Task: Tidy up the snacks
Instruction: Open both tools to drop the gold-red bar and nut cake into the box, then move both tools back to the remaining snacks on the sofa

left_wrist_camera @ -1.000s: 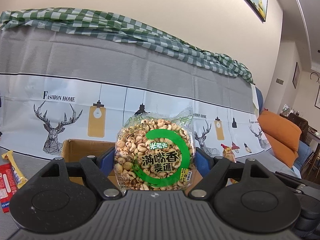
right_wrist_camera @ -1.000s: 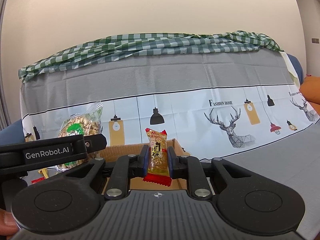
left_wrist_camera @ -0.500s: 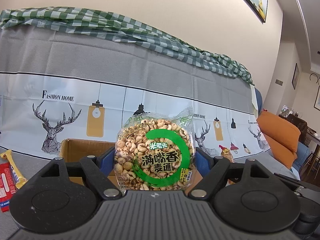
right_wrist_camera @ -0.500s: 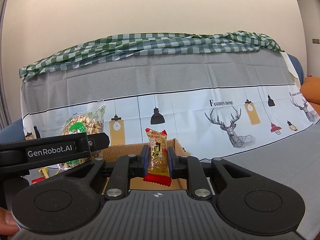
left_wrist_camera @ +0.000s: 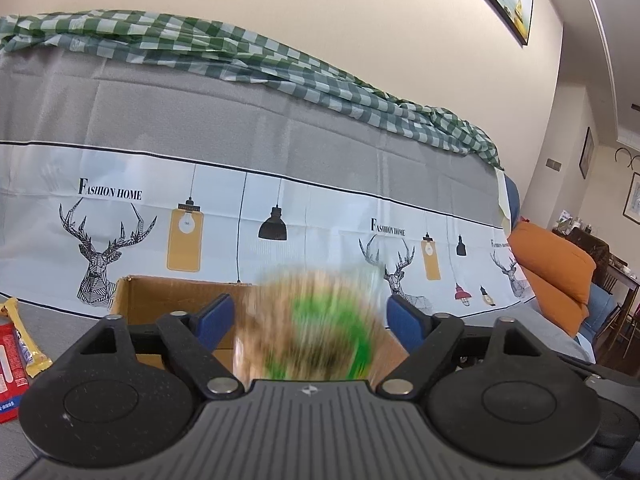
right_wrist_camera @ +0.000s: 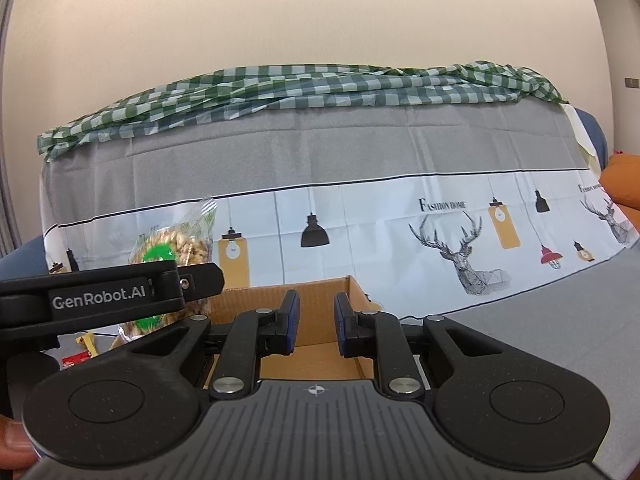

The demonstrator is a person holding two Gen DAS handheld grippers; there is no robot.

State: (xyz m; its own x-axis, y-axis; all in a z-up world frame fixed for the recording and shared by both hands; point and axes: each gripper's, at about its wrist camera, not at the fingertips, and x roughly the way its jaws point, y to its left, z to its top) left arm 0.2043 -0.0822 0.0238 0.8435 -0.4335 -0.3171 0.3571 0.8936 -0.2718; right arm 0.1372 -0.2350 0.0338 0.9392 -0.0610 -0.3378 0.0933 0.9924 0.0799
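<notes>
Blue left jaws [left_wrist_camera: 308, 322] have just been opening, and the puffed snack bag [left_wrist_camera: 312, 328] drops between them, blurred. Right jaws [right_wrist_camera: 316, 326] have just been opening too, with nothing between. Just past both sits the box [right_wrist_camera: 280, 300]. Hold still so the snacks land inside.

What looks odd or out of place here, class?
The puffed-grain bag is smeared with motion blur between the jaws of the left gripper, which have just been opening. The pads stand clear of it, so it seems to be dropping toward the cardboard box. A yellow snack bar lies outside the box.
</notes>
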